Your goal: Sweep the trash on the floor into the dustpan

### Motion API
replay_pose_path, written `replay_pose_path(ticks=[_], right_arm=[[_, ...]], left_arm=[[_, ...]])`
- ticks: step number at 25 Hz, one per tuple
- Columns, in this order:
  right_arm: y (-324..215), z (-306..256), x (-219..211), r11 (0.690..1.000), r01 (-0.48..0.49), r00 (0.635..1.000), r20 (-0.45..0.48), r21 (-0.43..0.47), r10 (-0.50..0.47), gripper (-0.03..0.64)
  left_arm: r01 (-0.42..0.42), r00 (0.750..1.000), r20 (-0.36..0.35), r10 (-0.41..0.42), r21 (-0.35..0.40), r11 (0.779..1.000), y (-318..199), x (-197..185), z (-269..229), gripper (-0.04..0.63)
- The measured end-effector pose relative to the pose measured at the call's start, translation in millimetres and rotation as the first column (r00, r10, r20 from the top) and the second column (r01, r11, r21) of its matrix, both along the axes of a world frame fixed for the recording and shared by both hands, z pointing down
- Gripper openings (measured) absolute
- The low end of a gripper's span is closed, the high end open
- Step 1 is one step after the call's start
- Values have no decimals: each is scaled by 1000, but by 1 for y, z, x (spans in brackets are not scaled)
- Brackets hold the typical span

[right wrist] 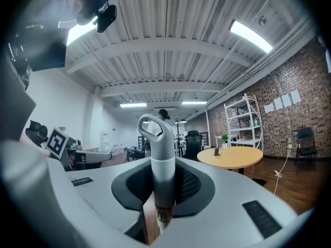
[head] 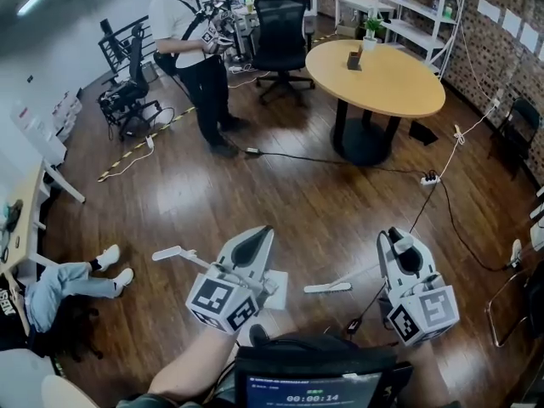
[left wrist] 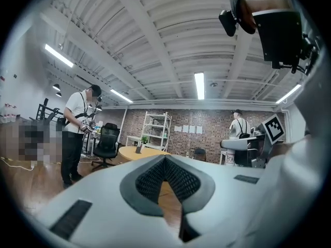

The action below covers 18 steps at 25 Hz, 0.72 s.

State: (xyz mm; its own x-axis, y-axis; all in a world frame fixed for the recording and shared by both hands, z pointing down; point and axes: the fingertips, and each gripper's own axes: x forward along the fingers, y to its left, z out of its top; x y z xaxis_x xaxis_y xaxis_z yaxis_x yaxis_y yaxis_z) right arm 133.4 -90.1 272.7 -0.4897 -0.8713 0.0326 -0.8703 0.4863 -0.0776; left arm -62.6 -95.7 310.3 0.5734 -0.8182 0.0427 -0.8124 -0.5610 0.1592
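My right gripper is shut on a grey and white handle. The handle stands up between the pads and ends in a loop past the jaw tips. A white bar lies low to that gripper's left. My left gripper is shut, its pads meeting at the tip with only a thin wedge of floor showing below. A white rod with a flat end runs under it towards a white flat piece; I cannot tell whether the left gripper holds it. No trash or dustpan shows clearly.
A round wooden table stands far right, with a black office chair and a standing person beyond the open wooden floor. Black cables and a power strip cross the floor. A seated person's legs reach in at left.
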Motion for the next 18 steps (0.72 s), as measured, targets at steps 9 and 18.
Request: replay_pose_path(ticks=[9,18], right_arm=[[6,1,42,1000,-21,1000,4,11,21,78],[10,-8,29,999,-14,1000,4,38,14,78]], left_arm=[[-15,1000,-2,15,-7,1000,7,31,-7,15],[-5,1000,13,6,-32,999,10,12,6,15]])
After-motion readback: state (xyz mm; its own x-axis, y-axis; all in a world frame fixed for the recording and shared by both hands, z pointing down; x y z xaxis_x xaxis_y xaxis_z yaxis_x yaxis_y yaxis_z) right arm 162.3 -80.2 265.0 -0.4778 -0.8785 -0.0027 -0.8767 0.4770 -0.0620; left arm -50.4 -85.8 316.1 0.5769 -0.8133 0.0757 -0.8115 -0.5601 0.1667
